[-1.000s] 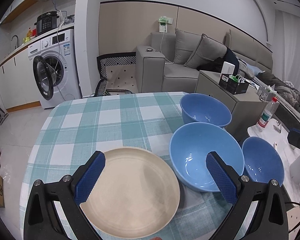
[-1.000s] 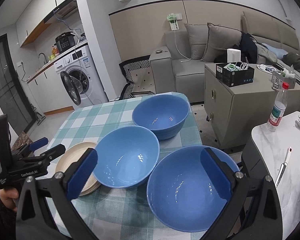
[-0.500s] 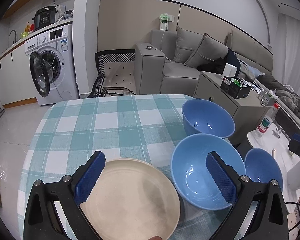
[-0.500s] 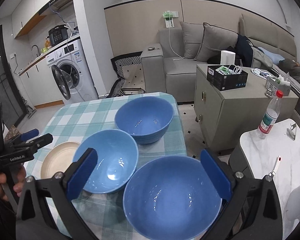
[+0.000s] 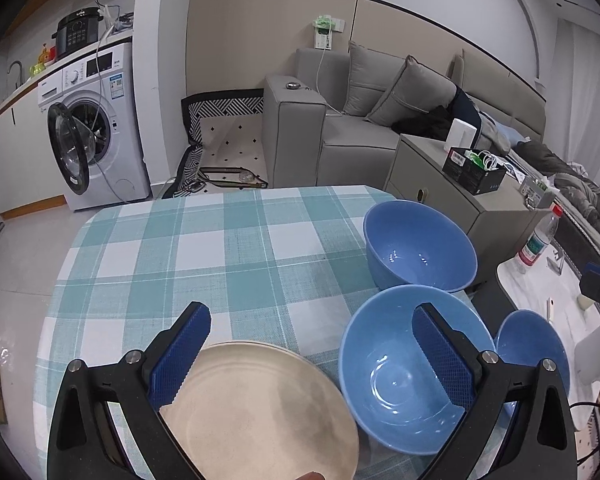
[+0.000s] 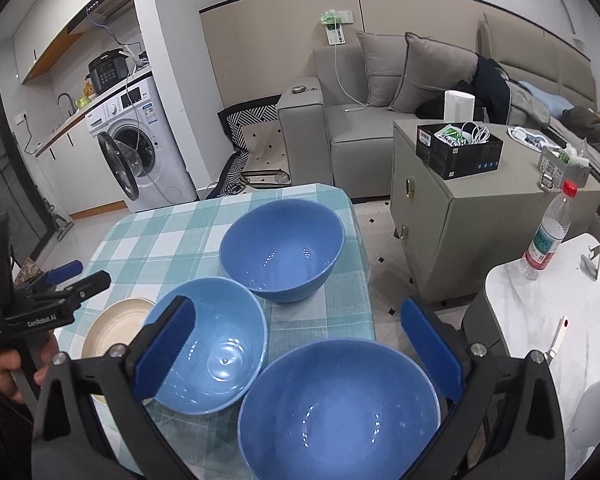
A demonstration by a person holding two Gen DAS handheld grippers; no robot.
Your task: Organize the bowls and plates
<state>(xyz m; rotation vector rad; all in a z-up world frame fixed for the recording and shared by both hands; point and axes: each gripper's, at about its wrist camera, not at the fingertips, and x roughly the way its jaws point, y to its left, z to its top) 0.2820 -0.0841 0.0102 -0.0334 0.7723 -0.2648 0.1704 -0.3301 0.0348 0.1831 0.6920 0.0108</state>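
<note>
Scanning from the left, we find the cream plate [image 5: 256, 412] lying flat on the checked table [image 5: 204, 252], near its front edge, under our left gripper [image 5: 308, 354]. Its fingers [image 5: 180, 354] stand wide apart, holding nothing. Compared with a second ago the plate sits lower in the left wrist view and more bare tablecloth shows beyond it, so we judge this gripper has drawn back a little rather than closing in; the plate looks untouched.

Next comes the middle blue bowl [image 5: 404, 368], upright and just beside the plate, their rims close; whether they touch we cannot tell. Behind it stands the far blue bowl [image 5: 418, 246], upright near the table's right edge, and from the right wrist view it seems to be more than one bowl nested, judging by the ridges low on its outside.

Furthest right is the near blue bowl [image 6: 338, 412], directly below our right gripper [image 6: 296, 346], whose fingers [image 6: 164, 350] are spread apart, one on each side of the bowl with no contact that we can see. A second ago this bowl showed further right in that view; now it sits more centred between the fingers, while the far bowl has shifted right too. We read that as the right gripper lining up on this bowl, probably to nest it into another.
</note>
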